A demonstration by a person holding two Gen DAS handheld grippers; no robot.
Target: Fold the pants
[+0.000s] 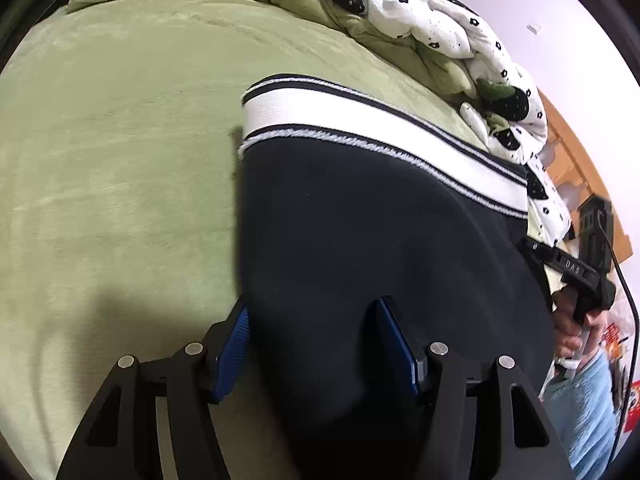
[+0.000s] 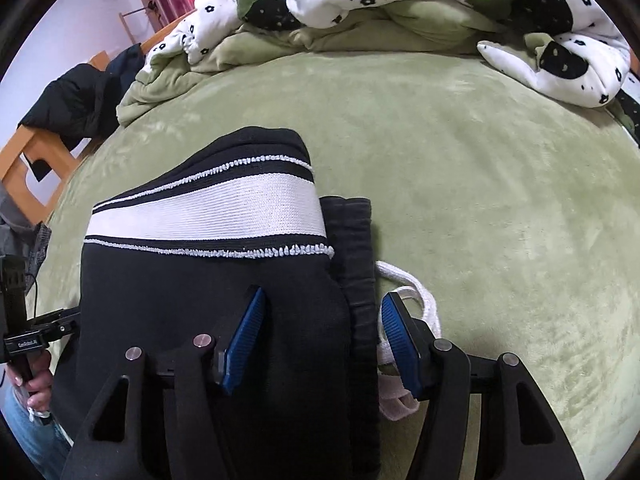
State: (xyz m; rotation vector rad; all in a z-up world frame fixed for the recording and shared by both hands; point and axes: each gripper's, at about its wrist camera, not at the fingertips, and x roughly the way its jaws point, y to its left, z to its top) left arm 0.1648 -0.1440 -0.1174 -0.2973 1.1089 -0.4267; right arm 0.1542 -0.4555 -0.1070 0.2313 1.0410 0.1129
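Ahead of both open jaws, the dark pants (image 1: 360, 220) lie on the green bed (image 1: 120, 160), already doubled into a compact block with the white striped band (image 1: 360, 120) across its far end. The left hand-held gripper (image 1: 312, 348) stands spread over the block's left edge, holding nothing; the right hand-held gripper (image 2: 322, 344) is likewise spread, straddling the right edge where a ribbed hem (image 2: 356, 260) and a white drawstring (image 2: 416, 300) stick out. The knit looks thick, soft and limp, likely to sag and slide open if lifted, so pinching all layers together at the near corners seems the safest hold.
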